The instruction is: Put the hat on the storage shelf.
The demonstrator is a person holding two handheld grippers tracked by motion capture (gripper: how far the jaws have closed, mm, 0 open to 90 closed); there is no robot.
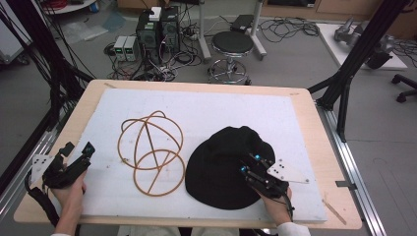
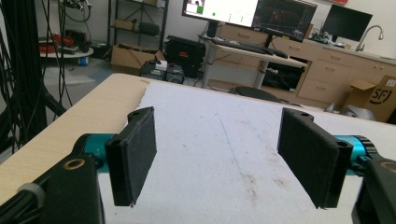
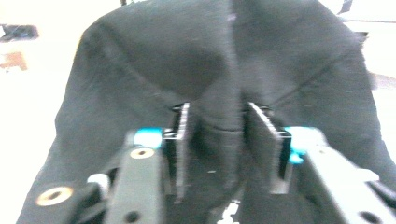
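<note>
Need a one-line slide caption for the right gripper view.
Right gripper pinching a raised fold of the black hat between its jaws.

The left gripper [image 2: 217,154] hangs above a white foam sheet [image 2: 224,140] with its two black, flat-padded jaws set wide apart and nothing between them; teal collars and black housings show behind each jaw. The sheet, faintly smudged and scored by a thin line, covers a pale wooden table [image 2: 88,116], leaving a bare strip of wood along the left edge. Beyond the far edge stands a desk carrying two lit computer monitors [image 2: 247,11] and a dark screen [image 2: 346,22], with light wooden drawer cabinets [image 2: 336,74], a brown cardboard box [image 2: 130,56] on the floor, and black cables [image 2: 18,60] hanging at the left.
</note>
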